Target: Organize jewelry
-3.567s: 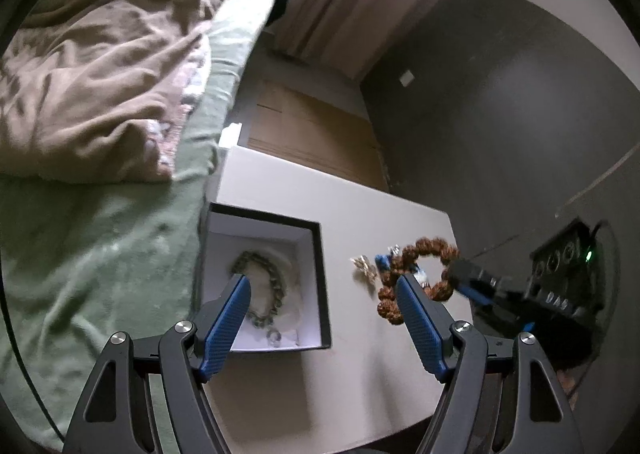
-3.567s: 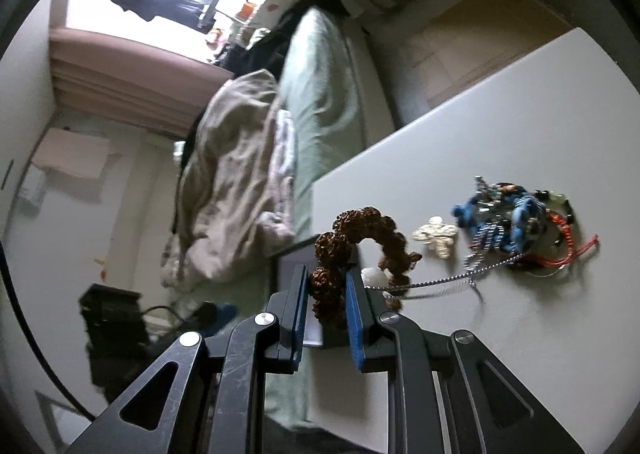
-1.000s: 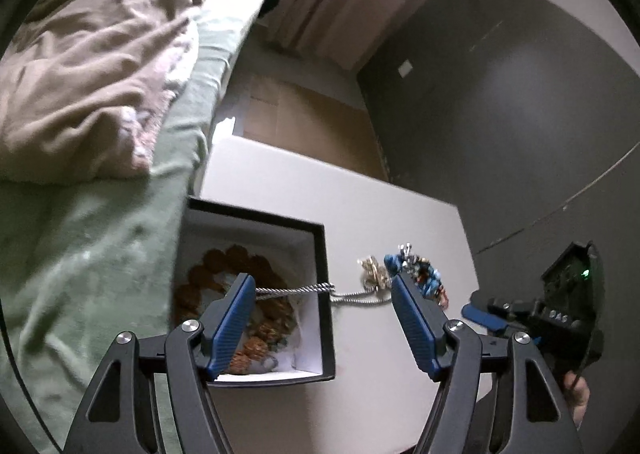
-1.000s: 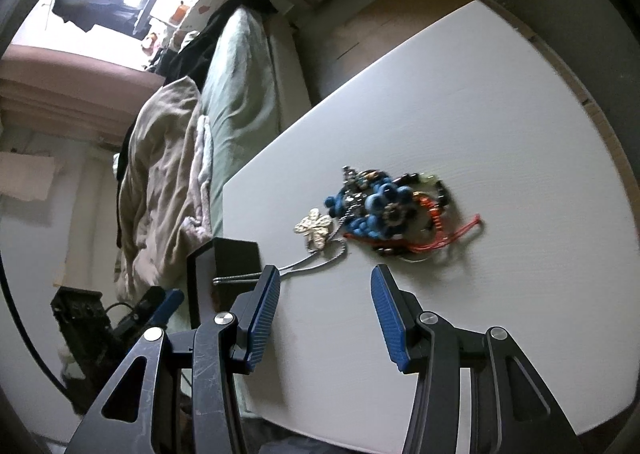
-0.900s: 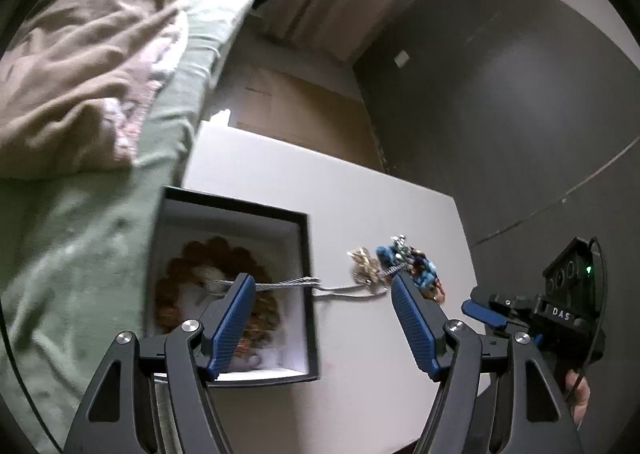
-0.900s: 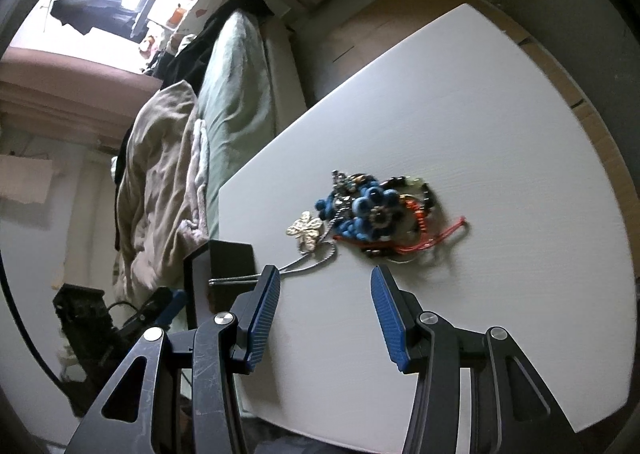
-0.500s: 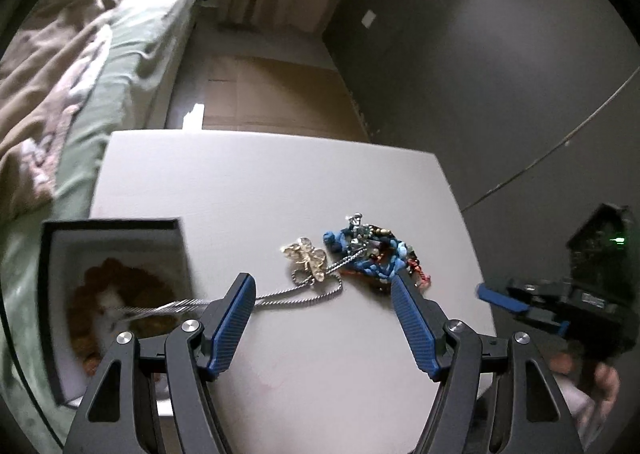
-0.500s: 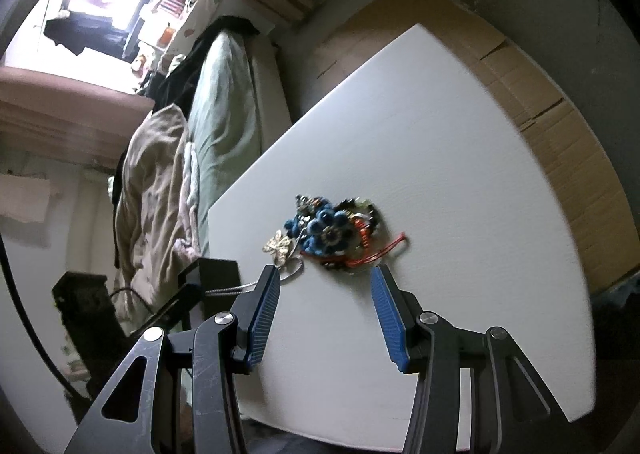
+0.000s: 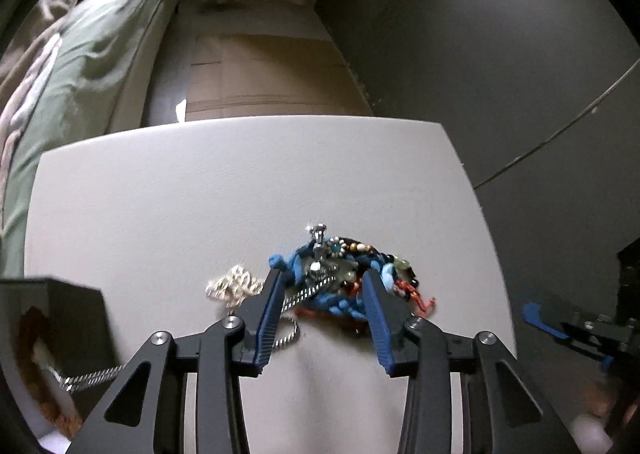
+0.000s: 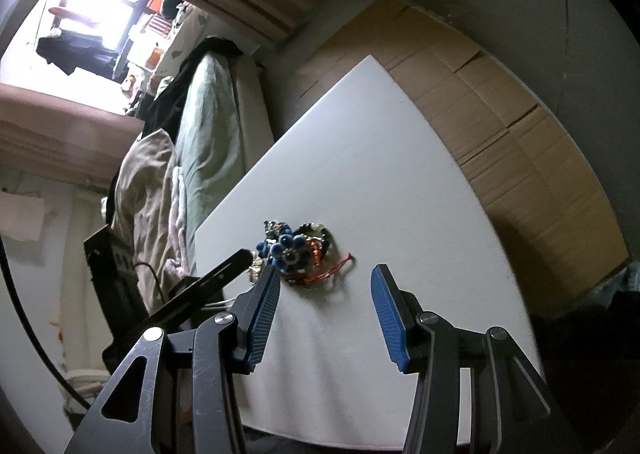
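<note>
A tangled jewelry pile (image 9: 340, 304) of blue cord, beads and red string lies on the white table (image 9: 200, 193). My left gripper (image 9: 322, 282) points down at it, and its jaws are closing with the pile between them; the pads do not visibly press on it. A silver chain (image 9: 289, 334) trails from the pile to the black box (image 9: 76, 310) at the left, which holds a brown bead bracelet (image 9: 24, 334). A silver flower pendant (image 9: 236, 286) lies beside the left finger. My right gripper (image 10: 324, 274) hovers open and empty, near the pile (image 10: 296, 250).
A bed with a green sheet (image 10: 208, 133) and a beige blanket (image 10: 148, 189) runs along the table's far side. Flattened cardboard (image 10: 520, 125) covers the floor past the table's edge. A dark wall (image 9: 480, 53) stands to the right.
My left gripper swung right from above the box to the jewelry pile, dropped lower and narrowed its jaws. The right gripper drew back a little; its jaws kept their width.
</note>
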### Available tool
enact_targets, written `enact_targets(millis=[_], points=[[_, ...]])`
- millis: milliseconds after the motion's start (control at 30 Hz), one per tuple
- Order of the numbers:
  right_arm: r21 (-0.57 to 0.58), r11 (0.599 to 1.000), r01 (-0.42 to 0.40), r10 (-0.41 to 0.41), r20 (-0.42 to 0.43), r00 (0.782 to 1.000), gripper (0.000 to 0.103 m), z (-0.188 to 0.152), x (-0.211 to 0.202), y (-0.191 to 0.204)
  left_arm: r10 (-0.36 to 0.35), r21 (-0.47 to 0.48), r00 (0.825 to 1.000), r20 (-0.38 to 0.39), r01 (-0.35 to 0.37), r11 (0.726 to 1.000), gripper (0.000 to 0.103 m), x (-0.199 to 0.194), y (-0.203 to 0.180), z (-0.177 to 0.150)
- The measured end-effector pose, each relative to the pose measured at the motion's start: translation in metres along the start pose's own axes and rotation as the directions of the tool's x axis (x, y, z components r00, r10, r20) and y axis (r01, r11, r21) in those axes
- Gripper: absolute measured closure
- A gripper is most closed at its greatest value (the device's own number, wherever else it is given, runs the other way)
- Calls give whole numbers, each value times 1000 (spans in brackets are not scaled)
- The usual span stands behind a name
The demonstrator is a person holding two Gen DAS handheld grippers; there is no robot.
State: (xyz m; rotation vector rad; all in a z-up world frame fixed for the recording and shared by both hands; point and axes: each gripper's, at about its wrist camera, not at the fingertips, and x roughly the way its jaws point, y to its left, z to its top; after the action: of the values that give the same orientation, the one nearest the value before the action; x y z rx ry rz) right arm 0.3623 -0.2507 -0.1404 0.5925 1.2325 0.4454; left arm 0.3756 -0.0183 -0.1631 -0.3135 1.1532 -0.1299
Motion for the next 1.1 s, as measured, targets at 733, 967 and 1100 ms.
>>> enact_targets(millis=[733, 967, 1100], points=[[-16, 1000, 0, 0, -26, 1000, 55, 0, 14, 11, 169, 144, 985, -44, -161, 976, 75, 34, -24, 9], [-15, 999, -28, 27, -47, 999, 55, 0, 28, 20, 62, 64, 994, -88, -57, 996, 82, 24, -7, 13], [-17, 999, -45, 44, -70, 997, 55, 0, 43, 29, 25, 43, 998, -50, -23, 999, 84, -1, 7, 10]])
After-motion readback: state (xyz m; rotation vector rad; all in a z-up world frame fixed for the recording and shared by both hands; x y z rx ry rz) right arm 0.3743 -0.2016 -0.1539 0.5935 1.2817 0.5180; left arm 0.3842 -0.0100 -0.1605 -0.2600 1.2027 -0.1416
